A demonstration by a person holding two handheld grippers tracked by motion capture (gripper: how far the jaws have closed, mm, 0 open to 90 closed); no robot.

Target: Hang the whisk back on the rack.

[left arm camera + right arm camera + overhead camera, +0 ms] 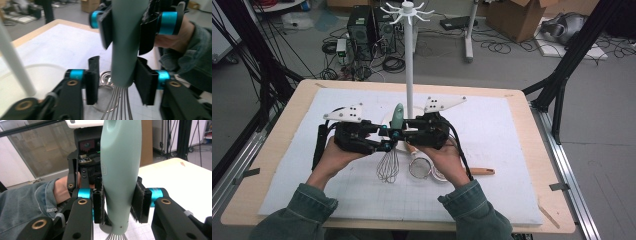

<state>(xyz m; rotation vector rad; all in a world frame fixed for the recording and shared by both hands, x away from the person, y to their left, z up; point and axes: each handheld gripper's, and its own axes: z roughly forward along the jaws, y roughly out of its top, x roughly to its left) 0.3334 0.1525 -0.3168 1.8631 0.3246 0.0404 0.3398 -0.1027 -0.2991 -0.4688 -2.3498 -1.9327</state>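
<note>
The right tongs (120, 203) are clamped on the pale green handle of the whisk (121, 170), their black pads pressed against both flanks of its lower half, just above the grey collar where the wires start. The left tongs (117, 82) stand apart around the same handle, near its bottom end: the pad on the right of the left gripper view touches the handle, while the other pad sits clear of it with a gap between. In that view the right tongs grip the handle higher up.

From the high view, the whisk (393, 142) hangs upright between the two sets of tongs, handle up and wire loops down, the loops low over the counter (492, 145). The left tongs (384, 140) come at the whisk from its left and the right tongs (398, 131) from its right, each held in one of the person's hands, sleeves in dark green.

Just right of the whisk's wires a small mesh strainer (422, 167) with a wooden handle lies on the counter's white mat. Directly behind the whisk rises the white pole of a hook stand (410, 60), with a ring of hooks at its top.
</note>
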